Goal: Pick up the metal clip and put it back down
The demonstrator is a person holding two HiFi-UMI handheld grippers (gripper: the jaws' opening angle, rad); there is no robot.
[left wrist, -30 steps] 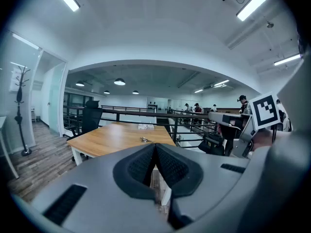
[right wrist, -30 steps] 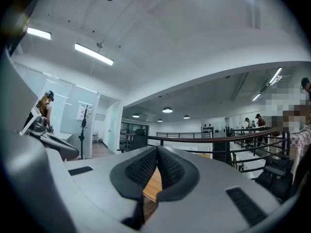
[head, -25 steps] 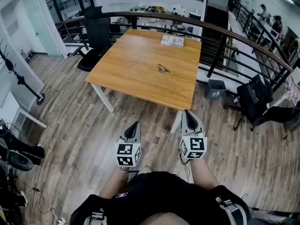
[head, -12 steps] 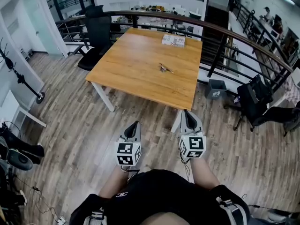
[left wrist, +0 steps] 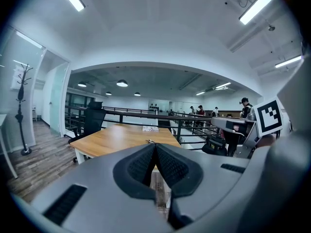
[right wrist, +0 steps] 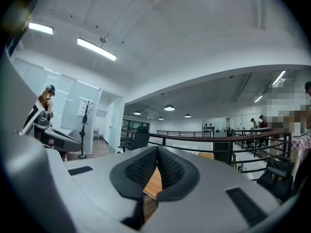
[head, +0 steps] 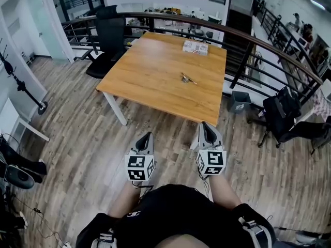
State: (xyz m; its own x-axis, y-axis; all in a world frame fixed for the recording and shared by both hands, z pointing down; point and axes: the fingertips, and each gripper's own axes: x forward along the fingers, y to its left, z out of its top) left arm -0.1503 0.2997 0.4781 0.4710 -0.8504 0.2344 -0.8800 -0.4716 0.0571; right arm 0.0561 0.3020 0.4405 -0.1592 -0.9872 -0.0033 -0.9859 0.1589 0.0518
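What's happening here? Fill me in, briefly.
A person stands back from the light wooden table, holding the left gripper and right gripper low in front of the body, fingers together and empty. The small metal clip lies untouched near the table's middle, with a flat white packet by the far edge. Nothing has been picked up yet.

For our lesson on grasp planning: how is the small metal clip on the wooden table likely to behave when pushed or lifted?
The metal clip looks small and thin, so probably light and stiff. Lying low on the smooth wooden table, it would likely slide rather than roll if nudged. Its low profile may make pinching fiddly.
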